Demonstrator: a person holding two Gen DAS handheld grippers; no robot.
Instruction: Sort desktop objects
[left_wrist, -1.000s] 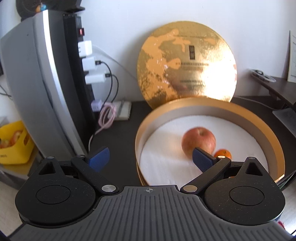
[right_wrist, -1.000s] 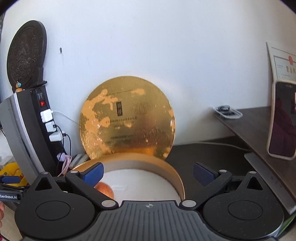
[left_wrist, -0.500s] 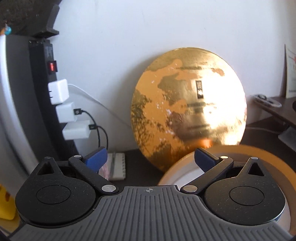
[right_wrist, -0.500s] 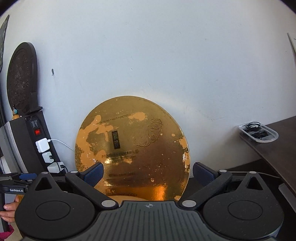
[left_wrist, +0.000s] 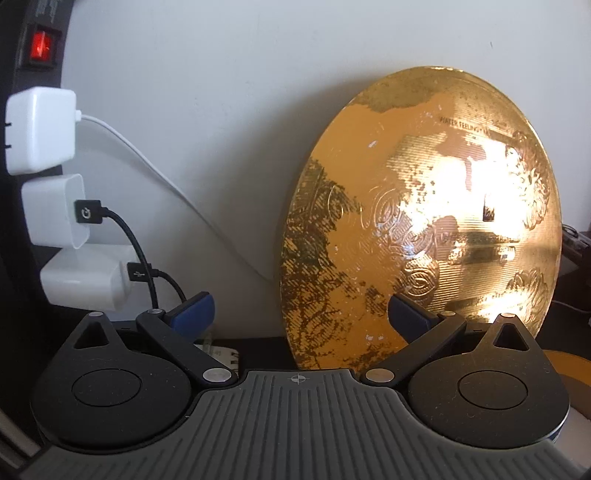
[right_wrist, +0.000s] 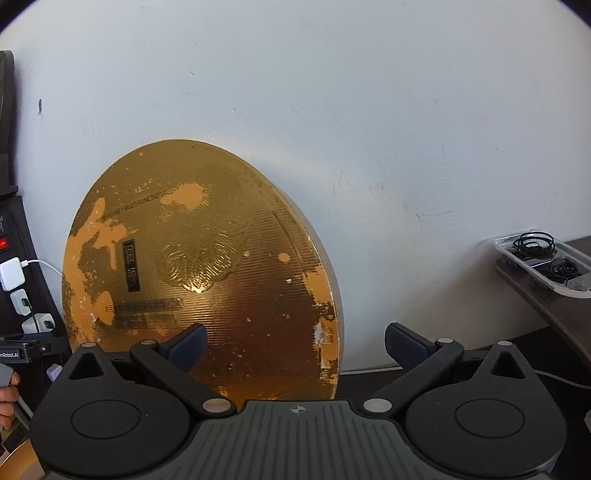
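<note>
A round gold lid stands on edge on the dark tabletop, leaning back against the white wall; its embossed face is worn, with orange patches showing through the foil and a bright glare on its right half in the left wrist view. The left tool faces the lid's lower left edge with its blue-padded fingers spread wide apart and nothing between them; the right pad overlaps the lid's face in the picture, the left pad sits over the gap between lid and chargers, and whether either touches the lid cannot be told. To the left, three white chargers are plugged into a black power strip with a lit red switch, and a white cable and black cables run down from them. At the lower right edge a sliver of the gold box rim shows. In the right wrist view the right tool is likewise held wide apart and empty, aimed at the lid's lower right edge, where the lid's side wall meets the wall behind. A clear plastic tray with black bands sits on a brown shelf at right, and part of a hand shows at the far left.
</note>
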